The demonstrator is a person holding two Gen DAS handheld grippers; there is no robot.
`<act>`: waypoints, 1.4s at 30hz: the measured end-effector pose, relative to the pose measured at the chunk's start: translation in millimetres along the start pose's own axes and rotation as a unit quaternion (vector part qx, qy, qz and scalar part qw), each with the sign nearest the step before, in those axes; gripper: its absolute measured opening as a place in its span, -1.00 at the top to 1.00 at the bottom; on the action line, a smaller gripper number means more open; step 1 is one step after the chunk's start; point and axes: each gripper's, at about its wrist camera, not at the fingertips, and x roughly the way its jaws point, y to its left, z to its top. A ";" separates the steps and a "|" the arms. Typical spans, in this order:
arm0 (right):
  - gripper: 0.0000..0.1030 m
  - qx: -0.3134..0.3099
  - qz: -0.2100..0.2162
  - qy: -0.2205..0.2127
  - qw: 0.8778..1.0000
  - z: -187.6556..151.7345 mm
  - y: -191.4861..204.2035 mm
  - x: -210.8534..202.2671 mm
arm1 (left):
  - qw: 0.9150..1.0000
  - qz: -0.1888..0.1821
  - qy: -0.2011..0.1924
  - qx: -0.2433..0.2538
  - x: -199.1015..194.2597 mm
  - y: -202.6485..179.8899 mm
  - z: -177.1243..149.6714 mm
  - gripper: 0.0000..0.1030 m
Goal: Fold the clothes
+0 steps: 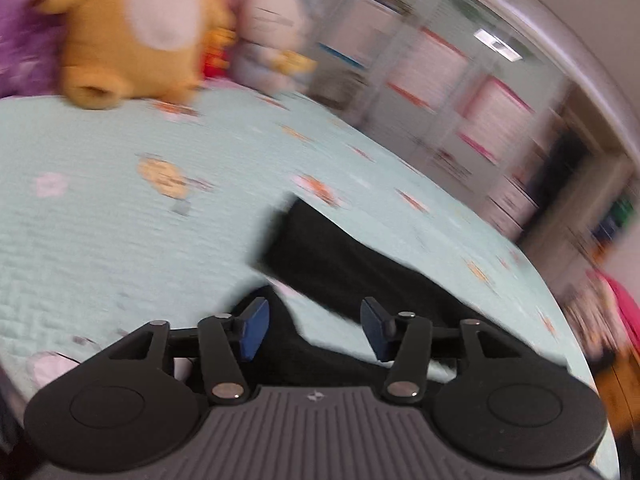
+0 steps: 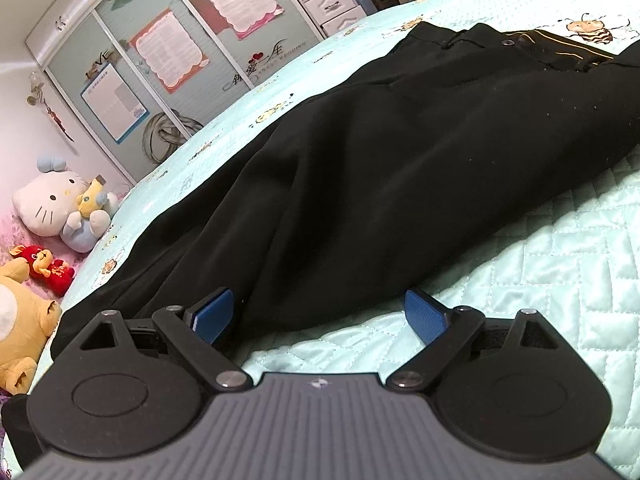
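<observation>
Black trousers (image 2: 380,160) on quilted bedspread (image 2: 540,280), long axis 8-to-2 o'clock, waistband far. Right gripper (image 2: 318,314) nearer, jaws spread, empty, straddling leg edge. Left gripper (image 1: 314,328) spread, empty, hem at 12.

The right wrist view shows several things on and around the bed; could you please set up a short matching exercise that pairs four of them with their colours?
Things:
1. trousers
2. quilted bedspread
3. cat plush
4. gripper pads

Colours:
A. white with a pale blue bow
B. blue
C. black
D. light mint green

Right pairs: 1-C, 2-D, 3-A, 4-B.
</observation>
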 end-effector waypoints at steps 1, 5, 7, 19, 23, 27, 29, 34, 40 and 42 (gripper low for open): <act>-0.79 -0.002 0.000 -0.001 1.000 -0.5 0.2 0.3 | 0.999 -0.023 0.020 0.014 2.0 -8.2 -7.9 -0.10; -0.79 -0.011 -0.001 -0.002 1.000 -2.3 1.3 1.2 | 0.990 -0.079 0.098 0.064 17.4 -34.7 -41.8 -0.11; -0.79 -0.011 0.001 -0.002 1.000 -1.9 0.2 1.3 | 0.982 -0.087 0.120 0.120 21.9 -51.9 -58.3 -0.11; -0.79 0.012 0.007 0.006 1.000 2.4 -5.6 0.6 | 0.982 -0.077 0.171 0.027 42.4 -30.2 -81.7 -0.15; -0.79 0.021 0.006 0.006 1.000 3.8 -5.3 1.3 | 0.985 -0.048 0.162 -0.021 42.0 -11.5 -77.9 -0.18; -0.79 0.010 -0.003 0.006 1.000 2.1 -1.6 2.1 | 0.986 -0.020 0.152 -0.069 41.5 7.2 -74.1 -0.19; -0.79 0.002 -0.010 0.009 1.000 1.7 1.6 1.9 | 0.985 -0.006 0.147 -0.093 41.3 16.6 -72.2 -0.19; -0.79 0.002 -0.047 -0.005 0.999 6.4 10.3 -10.5 | 0.985 -0.013 0.142 -0.097 35.0 15.5 -64.7 -0.19; -0.79 -0.045 -0.036 -0.046 0.997 10.8 26.3 -24.4 | 0.998 -0.021 0.050 -0.018 9.0 0.0 -38.1 -0.22; -0.79 -0.046 -0.033 -0.040 0.998 8.0 26.4 -23.3 | 1.000 0.000 0.009 0.012 0.6 0.5 -28.8 -0.28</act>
